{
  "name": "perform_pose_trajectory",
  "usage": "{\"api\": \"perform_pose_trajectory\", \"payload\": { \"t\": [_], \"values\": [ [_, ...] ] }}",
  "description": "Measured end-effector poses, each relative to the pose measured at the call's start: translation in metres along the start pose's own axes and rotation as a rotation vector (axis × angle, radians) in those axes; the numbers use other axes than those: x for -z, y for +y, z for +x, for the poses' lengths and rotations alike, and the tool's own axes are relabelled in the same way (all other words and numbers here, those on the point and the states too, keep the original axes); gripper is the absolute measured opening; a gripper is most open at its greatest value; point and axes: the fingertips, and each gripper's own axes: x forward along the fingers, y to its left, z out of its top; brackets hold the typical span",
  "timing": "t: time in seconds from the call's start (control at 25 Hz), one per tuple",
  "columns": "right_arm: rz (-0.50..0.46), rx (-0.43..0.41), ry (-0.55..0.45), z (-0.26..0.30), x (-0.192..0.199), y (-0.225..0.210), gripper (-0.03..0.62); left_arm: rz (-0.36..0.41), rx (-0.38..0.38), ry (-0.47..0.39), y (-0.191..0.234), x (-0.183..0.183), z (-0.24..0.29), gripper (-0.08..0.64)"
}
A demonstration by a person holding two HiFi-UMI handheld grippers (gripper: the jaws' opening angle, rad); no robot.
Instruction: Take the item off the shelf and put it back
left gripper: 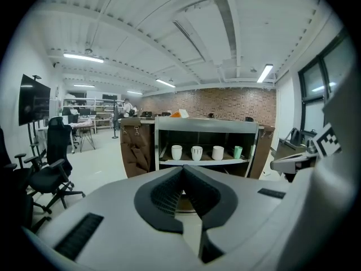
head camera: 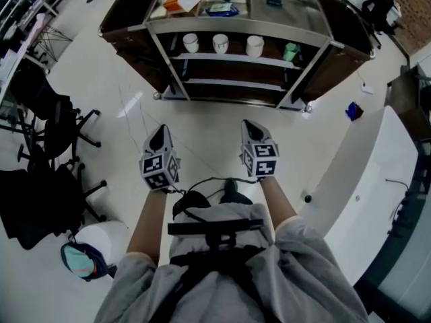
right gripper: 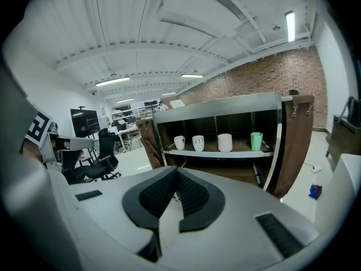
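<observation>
A metal shelf unit (head camera: 236, 25) stands on the floor ahead of me. Its middle shelf holds three white cups (head camera: 220, 43) (left gripper: 196, 152) (right gripper: 198, 143) and a green cup (head camera: 290, 51) (left gripper: 237, 152) (right gripper: 256, 140) at the right end. My left gripper (head camera: 161, 134) (left gripper: 181, 171) and right gripper (head camera: 248, 125) (right gripper: 176, 173) hover side by side well short of the shelf. Both are shut with nothing between the jaws.
Boxes and small items (head camera: 182, 1) lie on the shelf's top. Black office chairs (head camera: 50, 123) stand at my left, a white curved counter (head camera: 370, 180) at my right. A small blue object (head camera: 354, 110) lies on the floor near it. A white bin (head camera: 94, 244) sits at my left foot.
</observation>
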Motion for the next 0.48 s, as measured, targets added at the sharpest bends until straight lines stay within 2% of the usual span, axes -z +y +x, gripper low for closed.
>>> {"api": "perform_pose_trajectory", "payload": {
  "t": [0.24,0.48],
  "values": [
    [-0.005,-0.044,0.006,0.034,-0.02,0.006,0.009,0.003,-0.01,-0.009,0.003,-0.02,0.021,0.006],
    [-0.019,-0.05,0.003,0.073,-0.038,0.017,0.009,0.013,0.02,0.009,0.015,-0.026,0.057,0.007]
  ]
}}
